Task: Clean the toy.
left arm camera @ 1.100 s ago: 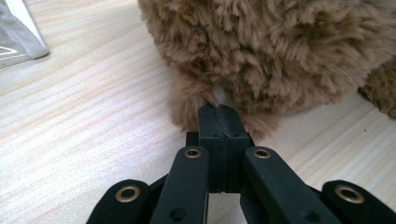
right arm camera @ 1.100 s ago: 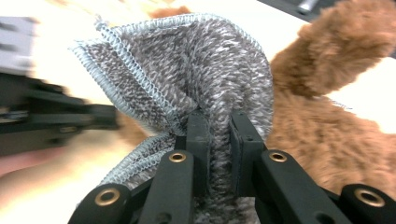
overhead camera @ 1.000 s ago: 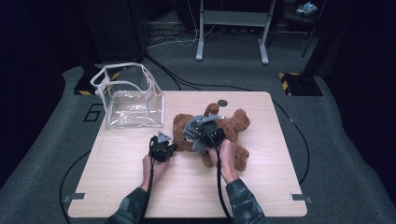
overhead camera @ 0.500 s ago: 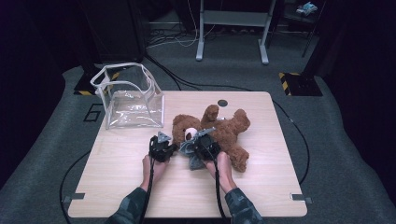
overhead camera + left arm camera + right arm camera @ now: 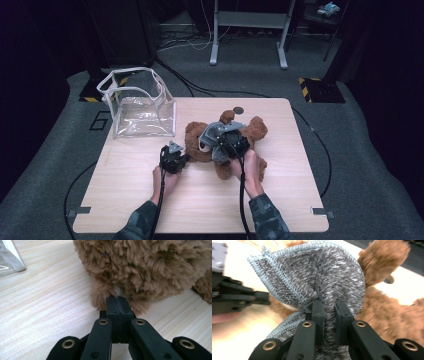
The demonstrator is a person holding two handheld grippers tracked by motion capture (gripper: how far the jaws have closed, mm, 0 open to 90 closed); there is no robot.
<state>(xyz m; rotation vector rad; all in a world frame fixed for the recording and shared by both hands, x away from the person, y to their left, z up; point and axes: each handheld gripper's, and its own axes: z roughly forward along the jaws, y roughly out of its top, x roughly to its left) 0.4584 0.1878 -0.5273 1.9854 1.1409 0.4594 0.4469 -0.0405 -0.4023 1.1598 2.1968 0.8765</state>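
Note:
A brown teddy bear [image 5: 256, 131] lies in the middle of the wooden table [image 5: 150, 200]. A grey knitted garment [image 5: 211, 136] with a stitched edge is bunched over the bear's body. My right gripper [image 5: 222, 141] is shut on a fold of that grey garment [image 5: 324, 272] and holds it up above the bear [image 5: 392, 312]. My left gripper [image 5: 185, 159] rests on the table at the bear's left side. In the left gripper view its jaws [image 5: 117, 300] are shut on a tuft of the bear's fur [image 5: 150, 267].
A clear plastic bag [image 5: 140, 105] with a white rim stands open at the table's back left. A small dark disc [image 5: 239, 110] lies near the far edge behind the bear. Cables trail from both grippers over the near edge.
My right gripper drew the grey garment toward the near edge, then moved back up and away over the bear. The left gripper stayed where it was.

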